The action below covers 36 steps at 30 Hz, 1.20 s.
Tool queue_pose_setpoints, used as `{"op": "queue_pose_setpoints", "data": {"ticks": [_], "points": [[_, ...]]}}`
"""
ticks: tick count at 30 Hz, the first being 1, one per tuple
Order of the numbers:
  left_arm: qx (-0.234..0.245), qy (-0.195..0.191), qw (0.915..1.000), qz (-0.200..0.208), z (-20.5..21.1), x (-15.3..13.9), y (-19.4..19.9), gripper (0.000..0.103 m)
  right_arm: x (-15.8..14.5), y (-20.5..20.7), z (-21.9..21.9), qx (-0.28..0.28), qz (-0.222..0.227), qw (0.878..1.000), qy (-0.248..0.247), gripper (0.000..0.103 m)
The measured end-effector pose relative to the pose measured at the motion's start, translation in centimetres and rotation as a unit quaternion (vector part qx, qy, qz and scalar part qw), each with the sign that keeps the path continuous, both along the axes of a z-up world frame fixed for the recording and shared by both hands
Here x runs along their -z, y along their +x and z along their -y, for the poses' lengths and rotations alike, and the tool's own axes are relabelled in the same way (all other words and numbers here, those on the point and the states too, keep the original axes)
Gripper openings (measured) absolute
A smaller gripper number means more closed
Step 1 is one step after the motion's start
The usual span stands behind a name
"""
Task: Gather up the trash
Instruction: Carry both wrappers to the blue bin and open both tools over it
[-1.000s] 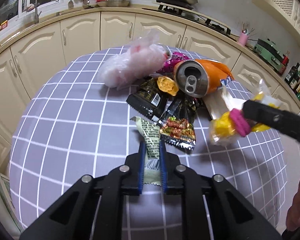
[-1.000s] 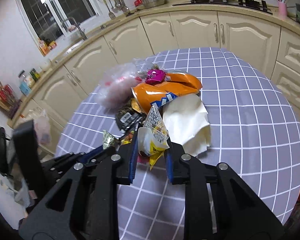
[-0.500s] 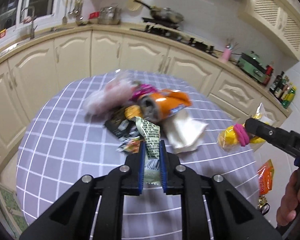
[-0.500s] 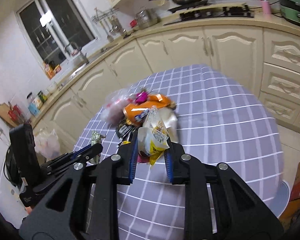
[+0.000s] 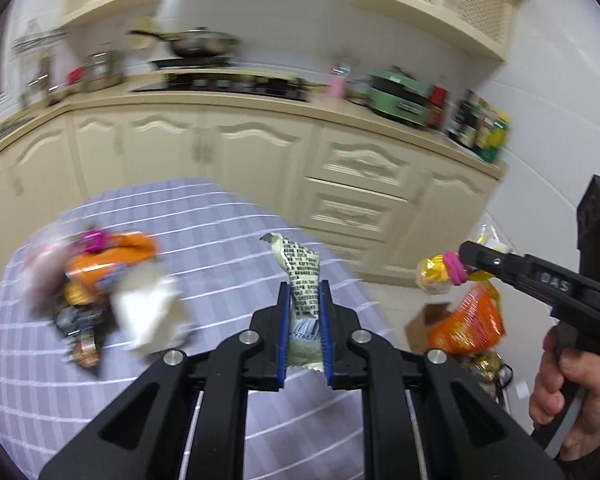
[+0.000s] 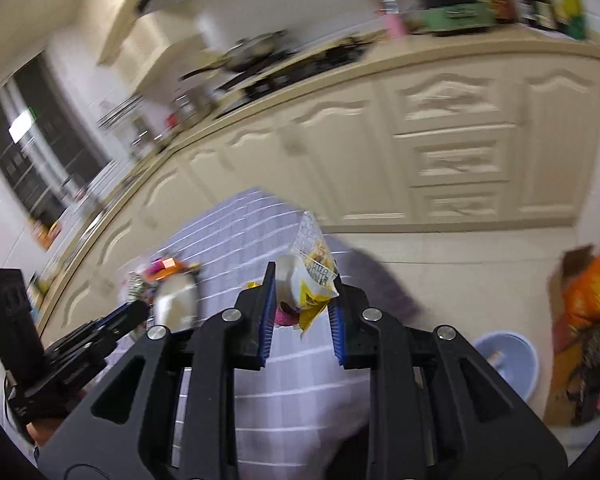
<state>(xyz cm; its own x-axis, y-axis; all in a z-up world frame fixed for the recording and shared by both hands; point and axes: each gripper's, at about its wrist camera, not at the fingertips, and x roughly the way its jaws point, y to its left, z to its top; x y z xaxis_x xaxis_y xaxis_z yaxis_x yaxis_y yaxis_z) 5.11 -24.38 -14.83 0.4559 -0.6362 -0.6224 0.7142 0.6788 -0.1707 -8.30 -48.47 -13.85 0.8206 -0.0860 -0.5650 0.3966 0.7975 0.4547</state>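
The left gripper (image 5: 303,300) is clamped on a crinkly pale green wrapper with black print (image 5: 300,280), held up over the right edge of the round table with the purple checked cloth (image 5: 220,240). The right gripper (image 6: 302,300) is clamped on a shiny yellow and clear plastic packet (image 6: 312,276), past the table's right edge. A blurry pile of leftover trash with a dented orange can (image 5: 108,264) lies near the table's left edge.

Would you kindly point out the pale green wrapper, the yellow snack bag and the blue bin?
pale green wrapper (image 5: 305,280), left wrist view, printed middle above the fingers.
yellow snack bag (image 6: 309,285), right wrist view, crumpled middle between the fingers.
blue bin (image 6: 518,354), right wrist view, near rim.
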Motion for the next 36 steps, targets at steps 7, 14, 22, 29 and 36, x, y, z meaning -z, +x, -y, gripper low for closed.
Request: {"op": "queue_pose_setpoints", "data": {"ticks": [7, 14, 22, 29, 36], "points": [[0.104, 0.015, 0.9941, -0.027, 9.5, 1.9, -4.0, 0.013, 2.8, -7.7, 7.4, 0.116, -0.032, 0.993, 0.02, 0.023], [0.193, 0.057, 0.9773, -0.067, 17.9, 6.3, -8.2, 0.013, 7.6, -12.7, 12.5, 0.192, -0.082, 0.976, 0.057, 0.023], [0.235, 0.135, 0.953, -0.135, 24.6, 14.4, -10.5, 0.013, 13.0, -13.3, 15.2, 0.216, -0.126, 0.963, 0.104, 0.023], [0.251, 0.164, 0.9351, -0.189, 28.0, 18.8, -10.1, 0.019, 16.6, -12.6, 17.0, 0.22, -0.145, 0.955, 0.138, 0.026], [0.237, 0.172, 0.9431, -0.158, 27.9, 18.4, -8.8, 0.087, 18.9, -13.0, 17.8, 0.239, -0.149, 0.944, 0.171, 0.076]]}}
